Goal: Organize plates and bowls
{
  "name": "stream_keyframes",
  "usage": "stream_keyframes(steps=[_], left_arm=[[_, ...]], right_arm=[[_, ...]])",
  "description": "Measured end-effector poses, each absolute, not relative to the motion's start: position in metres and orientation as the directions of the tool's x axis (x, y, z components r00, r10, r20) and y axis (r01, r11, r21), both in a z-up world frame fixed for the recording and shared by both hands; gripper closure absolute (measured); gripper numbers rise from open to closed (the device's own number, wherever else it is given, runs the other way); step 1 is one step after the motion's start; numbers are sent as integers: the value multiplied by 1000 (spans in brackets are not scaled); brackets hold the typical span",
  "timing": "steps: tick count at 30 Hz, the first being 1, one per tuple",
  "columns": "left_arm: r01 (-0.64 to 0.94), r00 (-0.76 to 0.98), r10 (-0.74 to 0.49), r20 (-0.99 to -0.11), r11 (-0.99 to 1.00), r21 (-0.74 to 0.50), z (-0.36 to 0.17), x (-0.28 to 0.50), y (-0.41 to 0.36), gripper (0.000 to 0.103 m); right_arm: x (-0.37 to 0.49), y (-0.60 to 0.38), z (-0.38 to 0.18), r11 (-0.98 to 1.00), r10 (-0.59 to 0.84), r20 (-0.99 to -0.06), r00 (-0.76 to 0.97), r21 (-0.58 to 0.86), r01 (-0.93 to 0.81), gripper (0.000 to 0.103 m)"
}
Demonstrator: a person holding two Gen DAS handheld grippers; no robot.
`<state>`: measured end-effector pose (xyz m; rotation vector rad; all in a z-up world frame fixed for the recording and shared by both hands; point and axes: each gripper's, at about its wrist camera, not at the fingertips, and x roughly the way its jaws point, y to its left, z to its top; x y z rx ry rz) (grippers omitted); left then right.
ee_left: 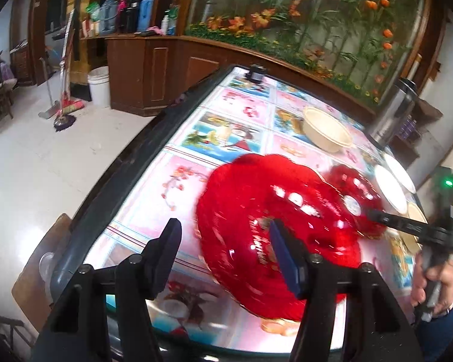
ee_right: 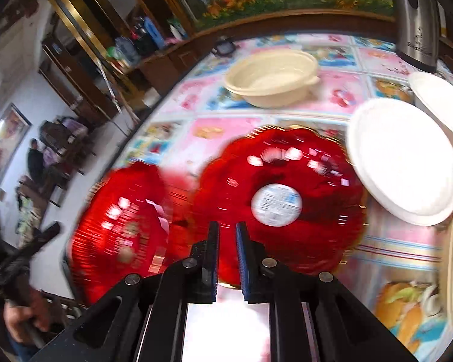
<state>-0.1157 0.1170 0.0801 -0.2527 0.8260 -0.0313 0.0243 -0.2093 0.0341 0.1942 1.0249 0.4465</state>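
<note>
- The surface [ee_right: 401,241] fills both views: a long table under a glossy cloth printed with pink and blue picture squares, its dark rim curving along the left in my left wrist view.
- Beyond it I see a wooden cabinet [ee_left: 142,72] with bottles on top, a wall panel of painted orange flowers [ee_left: 311,18], a white bucket [ee_left: 99,86] and a mop on the pale floor.
- A steel kettle [ee_right: 415,21] stands at the far right edge of the surface.
- The large red plate [ee_left: 256,226] lies flat directly ahead of my left gripper [ee_left: 223,238]; its near rim sits between the spread fingers, and no pad presses on it as far as I can tell.
- The second red plate [ee_right: 284,199], carrying a round white label, lies just ahead of my right gripper [ee_right: 227,235], whose fingers are pressed nearly together. They seem to pinch its near rim, though blur keeps me from being certain.
- The two red plates lie just beside each other; I judge stacking them comes next, and the right hand is nearer the labelled one.
- Two white plates [ee_right: 404,163] overlap to the right of the labelled one.
- A cream bowl [ee_right: 271,78] sits farther back, well apart from both grippers.
</note>
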Motion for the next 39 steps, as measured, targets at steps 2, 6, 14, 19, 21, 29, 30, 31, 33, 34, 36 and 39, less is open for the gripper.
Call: stream_keyframes(steps=[2, 6, 14, 19, 21, 29, 30, 31, 33, 34, 36, 39], left_arm=[[-35, 678, -146, -720, 972, -230, 82, -119, 105, 43], [26, 678, -178, -714, 975, -219, 86, -124, 83, 42], [110, 680, -225, -698, 972, -207, 96, -132, 53, 42], [168, 665, -267, -697, 964, -208, 96, -135, 31, 42], [201, 655, -288, -698, 957, -207, 95, -135, 17, 42], [340, 584, -319, -747, 931, -131, 78, -133, -62, 42], [353, 576, -317, -753, 928, -120, 75, -132, -69, 42], [365, 571, -316, -758, 924, -110, 73, -130, -77, 42], [386, 559, -306, -770, 919, -85, 68, -125, -93, 42], [389, 556, -302, -774, 918, -79, 66, -122, -98, 42], [399, 553, -298, -778, 914, -66, 64, -114, -108, 42], [381, 554, -269, -788, 923, -48, 60, -99, -113, 42]], right_arm=[[25, -212, 27, 902, 426, -795, 432, 339, -266, 89], [19, -216, 16, 911, 400, -819, 411, 306, -277, 89], [-17, -240, 13, 912, 375, -851, 368, 266, -313, 89], [-62, -259, 16, 908, 346, -875, 339, 221, -357, 89], [-80, -272, 20, 896, 375, -862, 340, 244, -371, 89], [-119, -354, 48, 932, 359, -750, 555, 315, -177, 89], [-118, -361, 44, 932, 356, -751, 556, 326, -156, 89], [-117, -364, 41, 932, 355, -755, 552, 334, -143, 89], [-113, -369, 35, 925, 365, -753, 548, 358, -125, 89], [-112, -369, 33, 920, 375, -749, 546, 371, -124, 89], [-110, -367, 31, 917, 384, -746, 544, 378, -129, 89], [-108, -365, 28, 918, 385, -747, 542, 372, -140, 89]])
